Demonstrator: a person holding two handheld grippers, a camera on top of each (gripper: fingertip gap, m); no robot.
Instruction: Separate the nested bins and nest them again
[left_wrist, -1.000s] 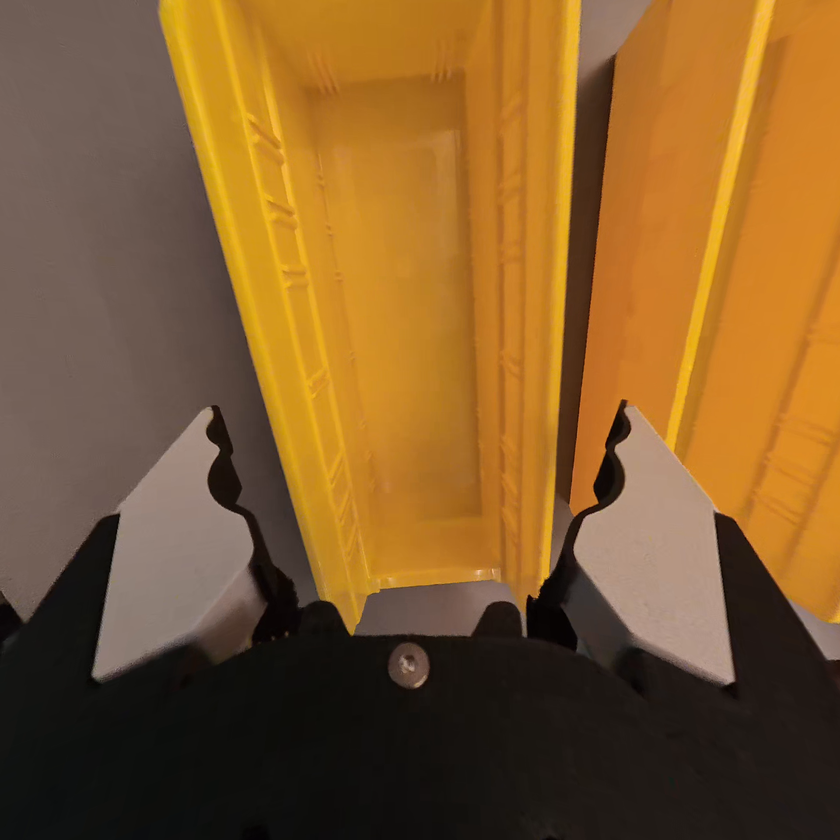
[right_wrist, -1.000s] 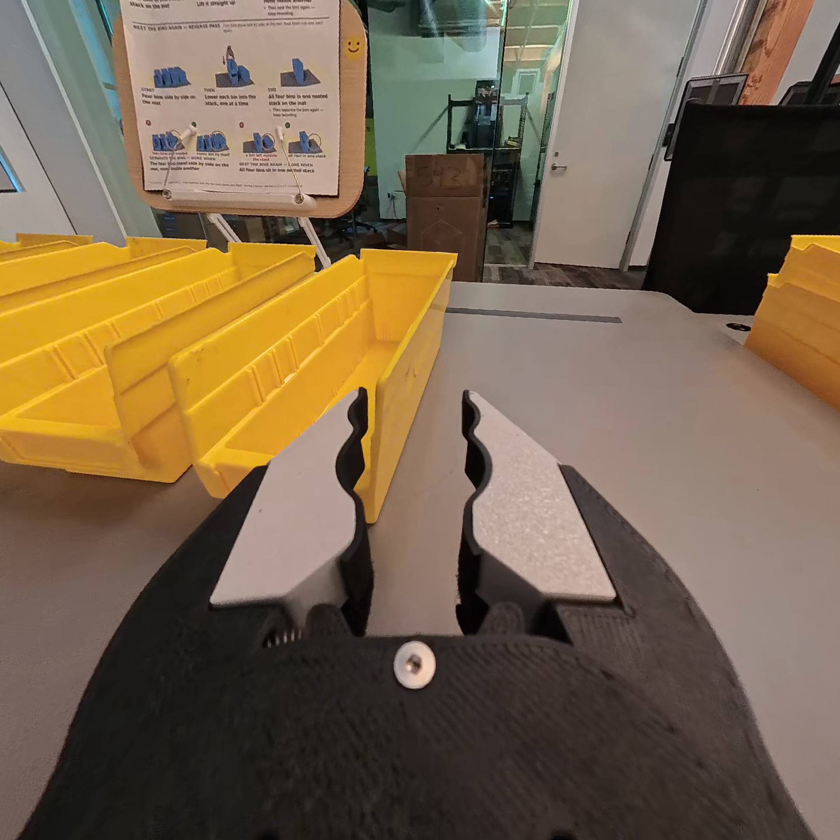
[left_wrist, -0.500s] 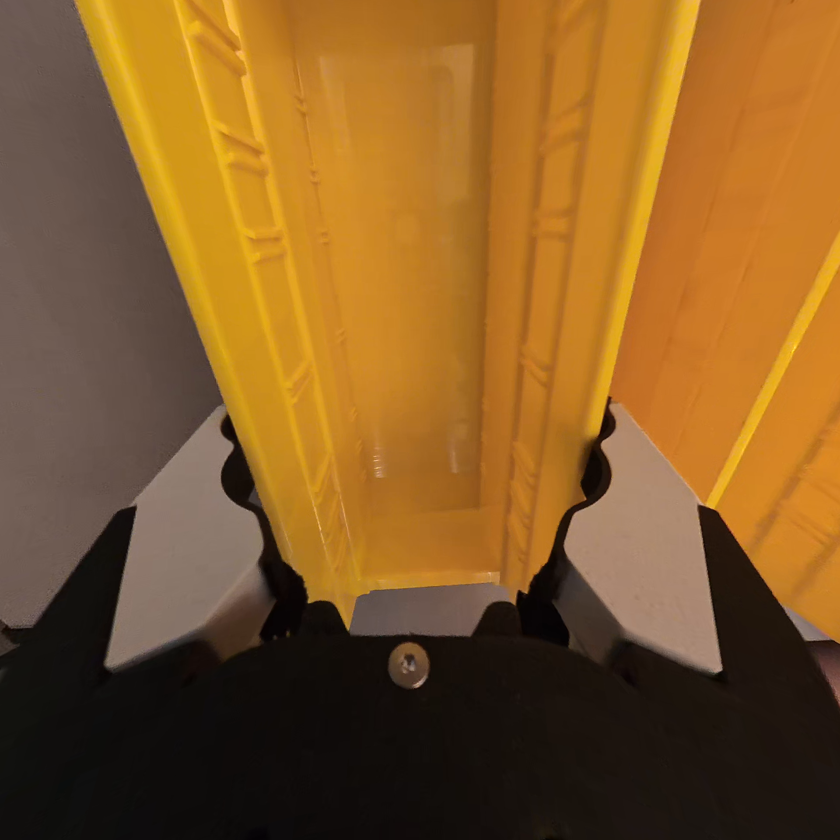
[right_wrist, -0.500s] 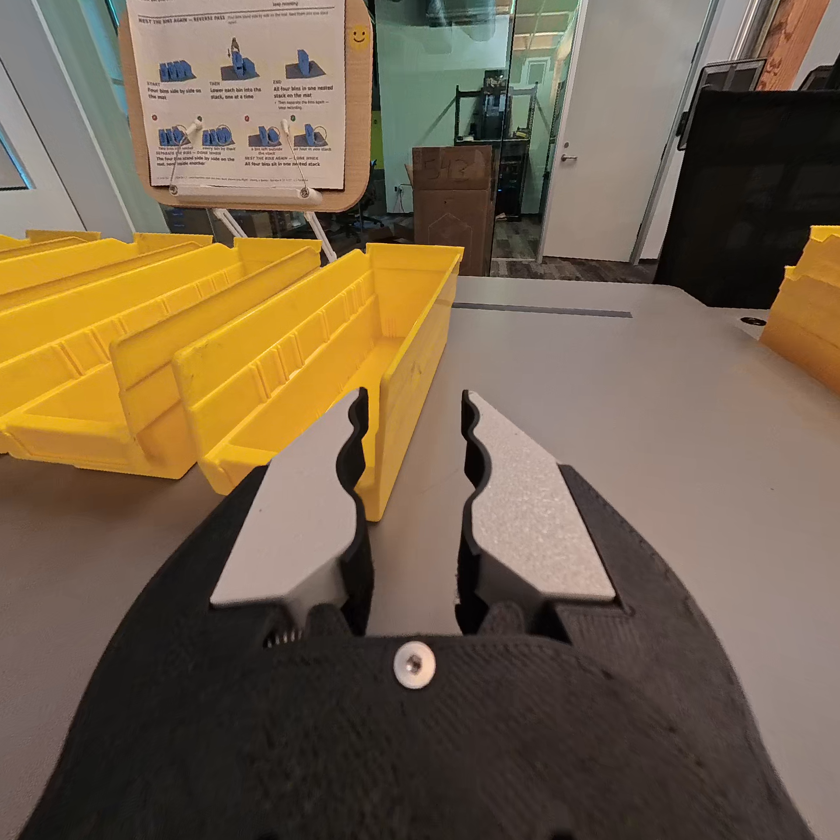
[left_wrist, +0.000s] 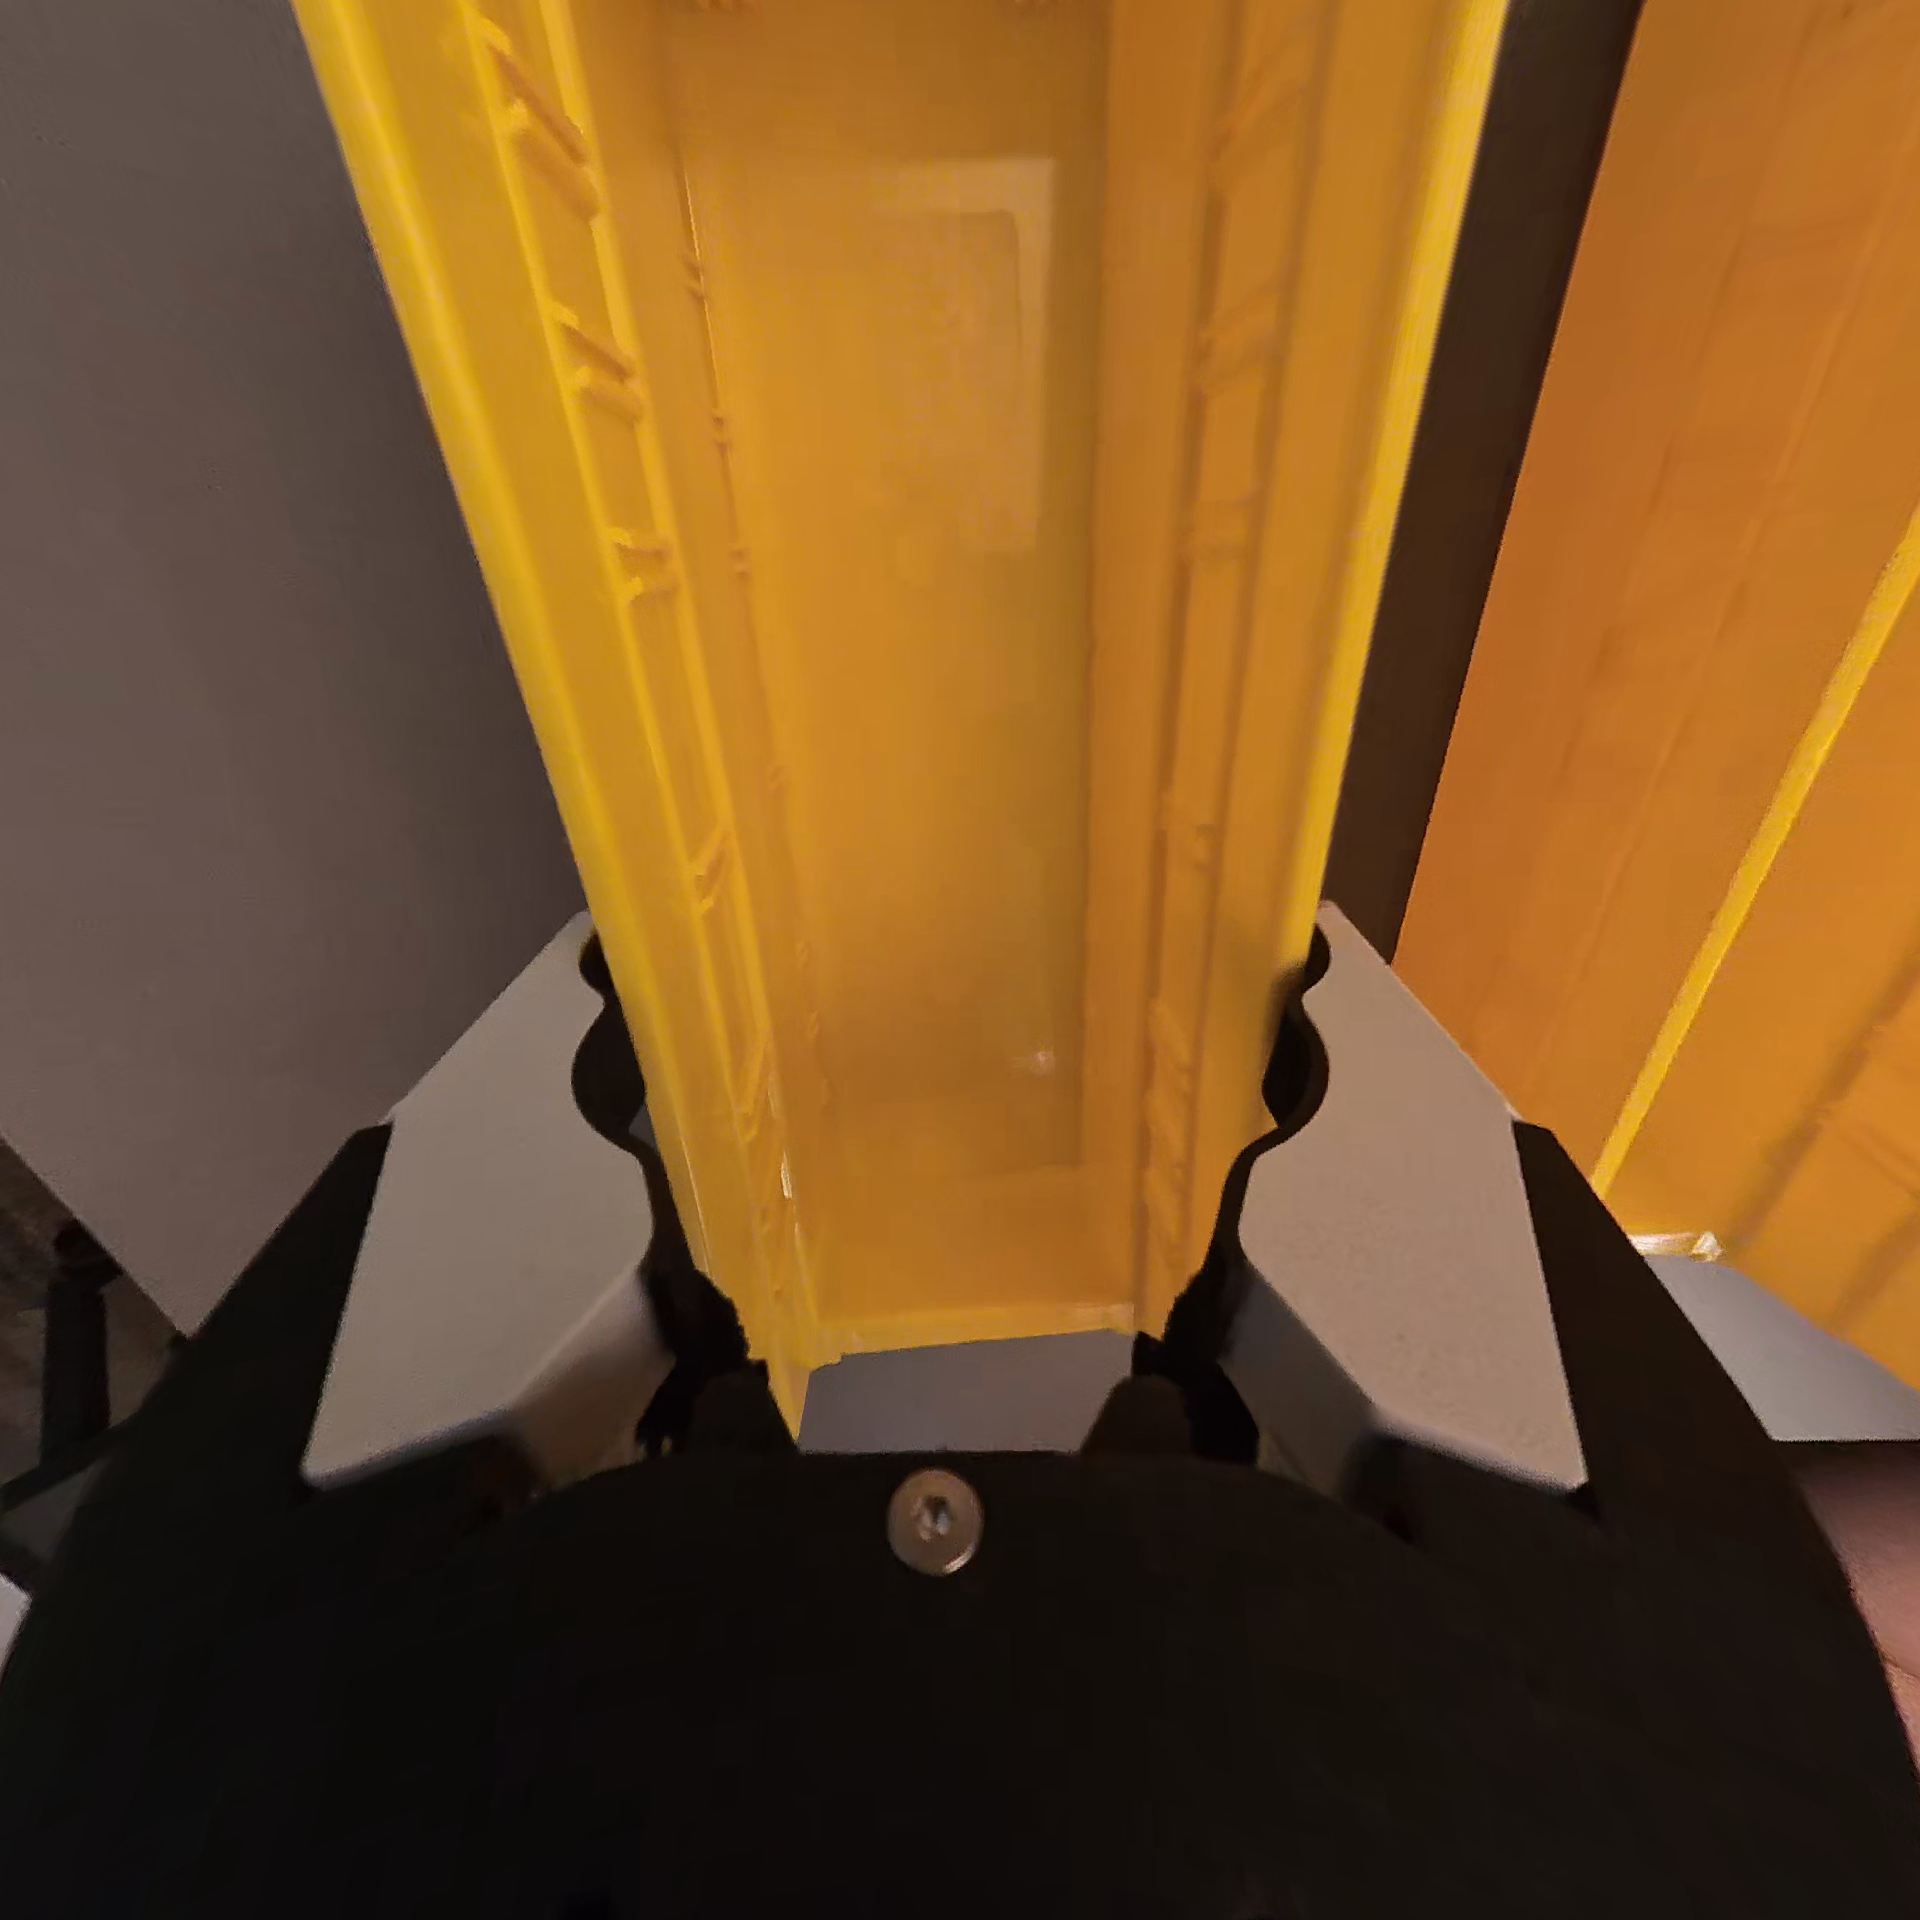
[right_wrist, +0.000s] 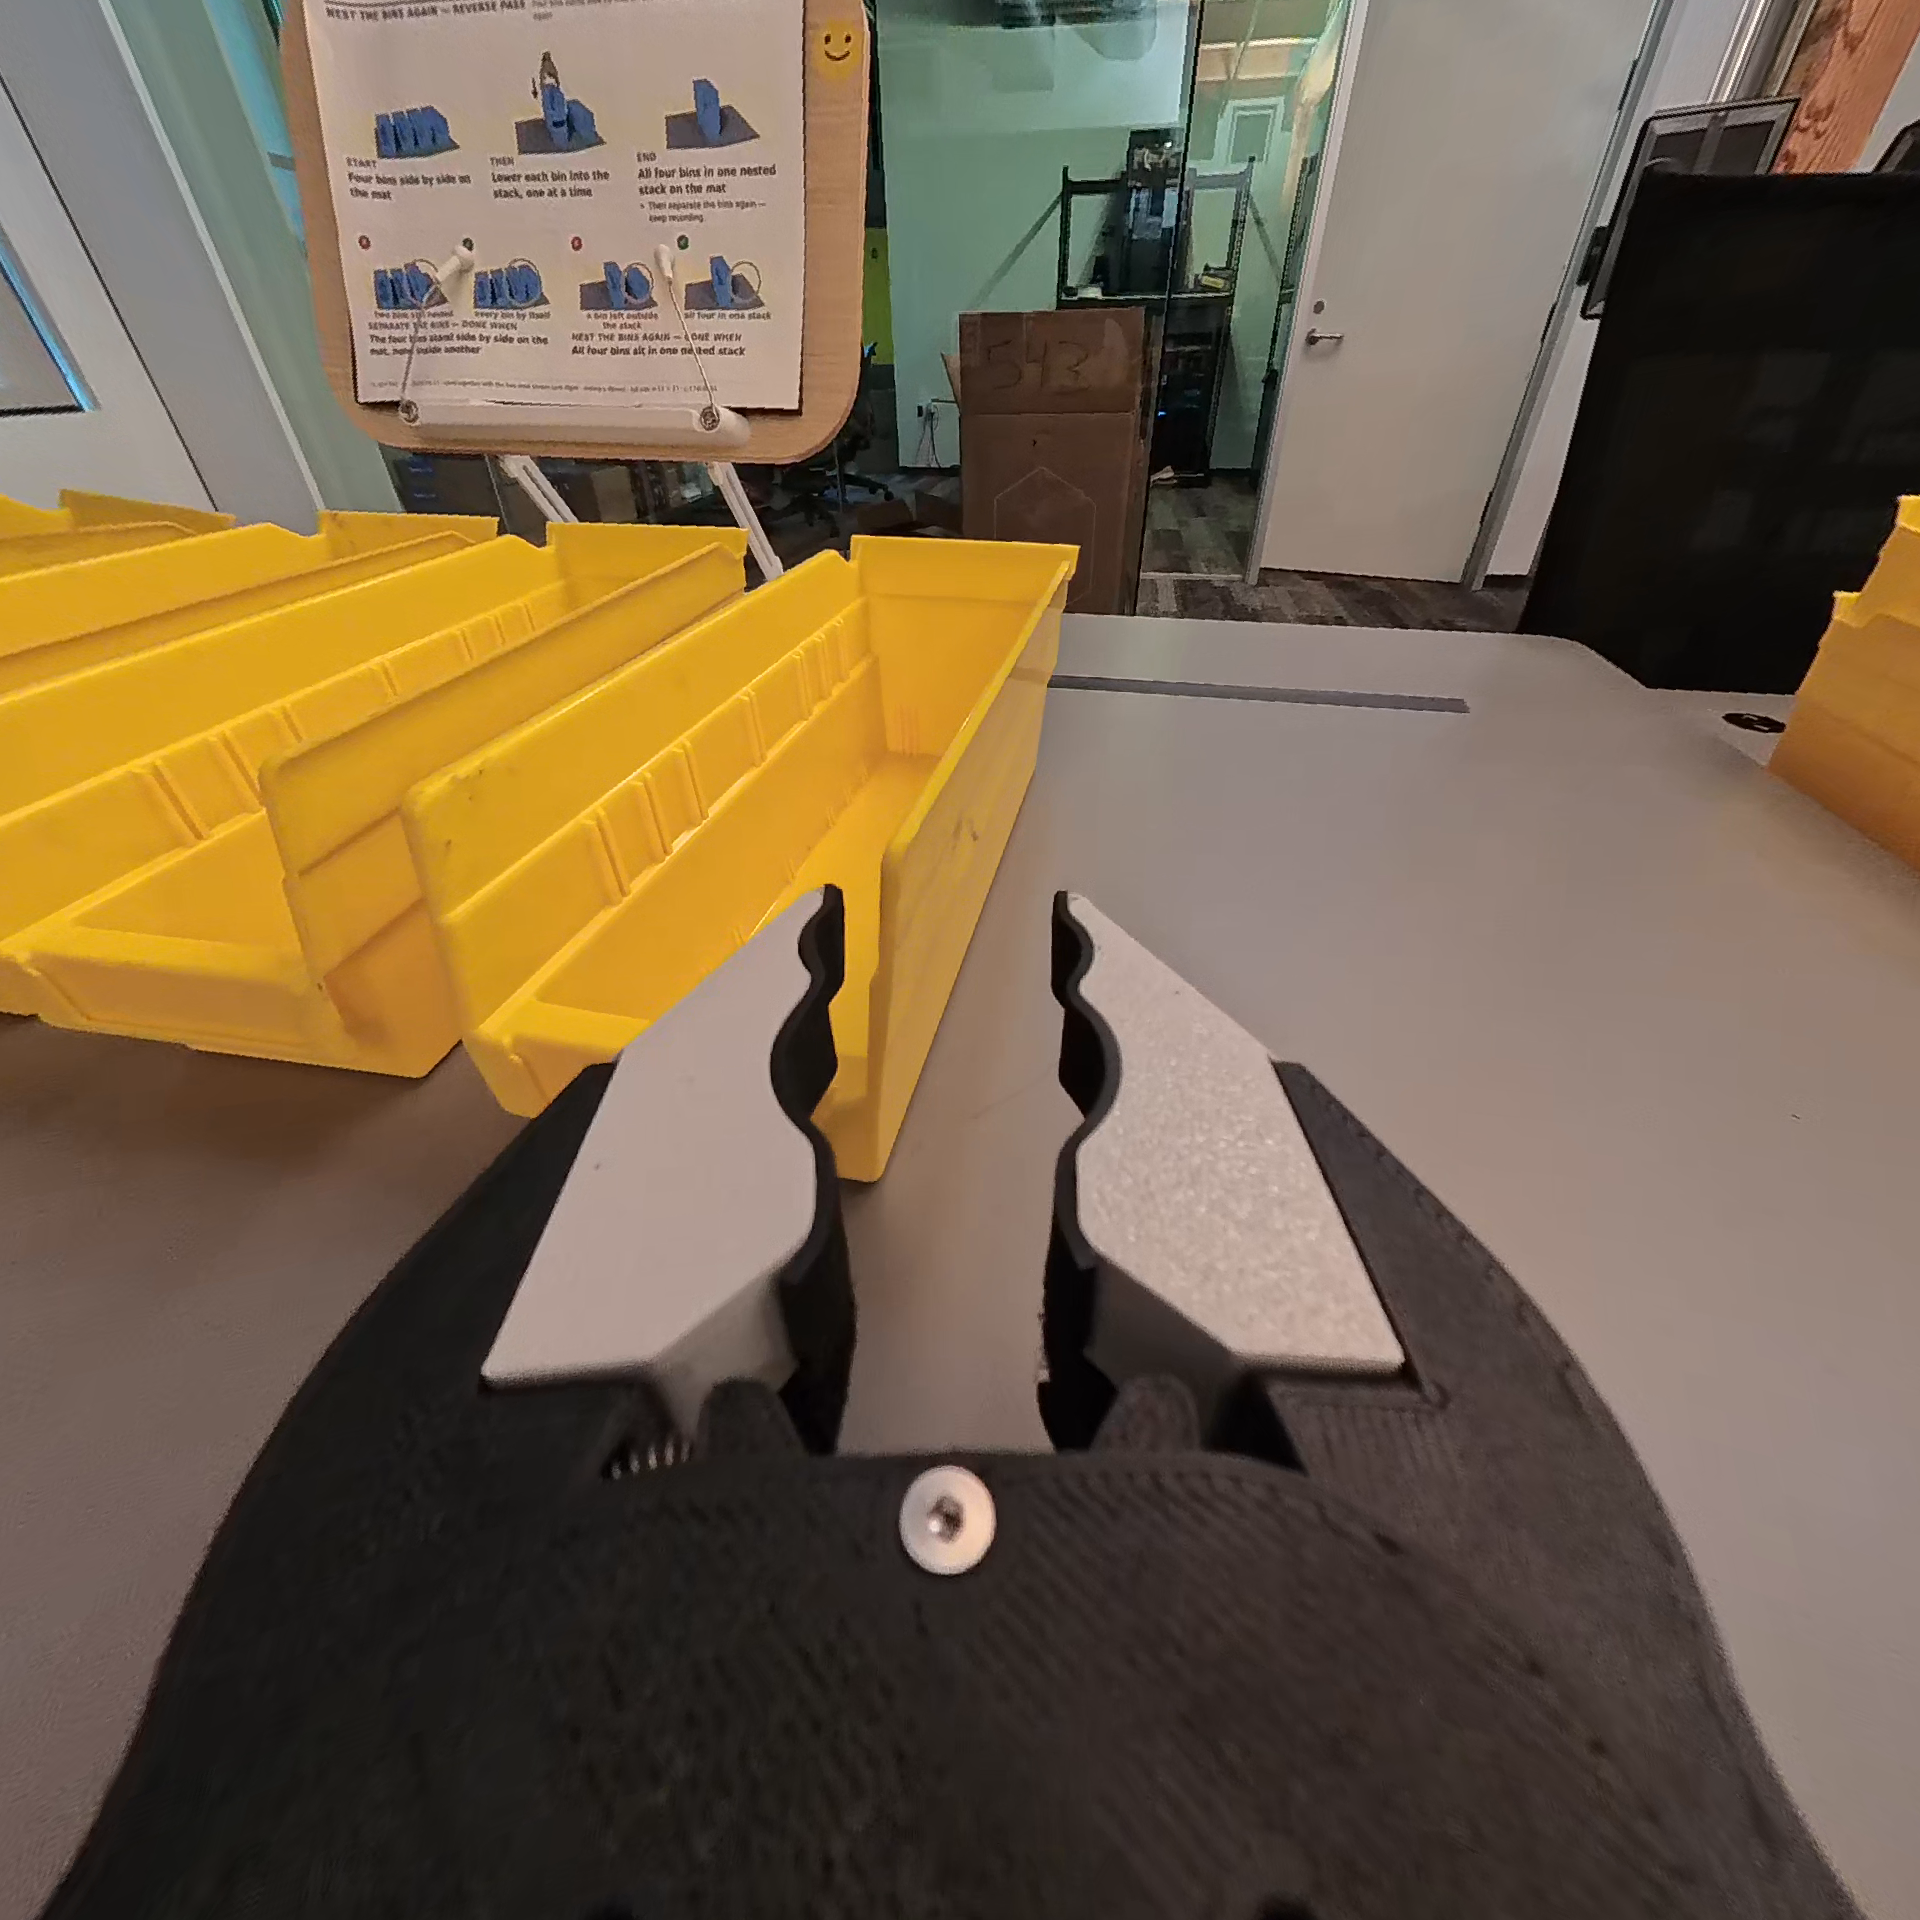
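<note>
Grey tabletop (right_wrist: 1351, 935) fills the near ground of an office-like room with glass partitions and a pale door behind, and an instruction board (right_wrist: 571, 208) on a stand rises past the far edge. Across the left of that surface lie long yellow bins side by side, none nested as far as the right wrist view shows, their long axes running away from the viewer; a further yellow stack (right_wrist: 1860, 748) sits well apart at the right edge. The nearest of the row, the rightmost bin (right_wrist: 790, 831), lies just ahead and left of the right gripper (right_wrist: 945, 935), whose fingers stand partly apart with nothing but table between them, hovering clear of that bin's near corner. The left gripper (left_wrist: 951, 1029) is the one engaged: it looks straight down the length of a narrow yellow bin (left_wrist: 914, 623), and its two fingers (left_wrist: 499, 1174) straddle the bin's near end across its short width, the dark pads lying against the outer faces of both side walls. A neighbouring bin (left_wrist: 1714, 727) stands just beside it on the right, a dark gap between them. Judging by this, lifting for re-nesting falls to the left hand, and the bin must travel with its long axis kept parallel to whichever bin receives it.
</note>
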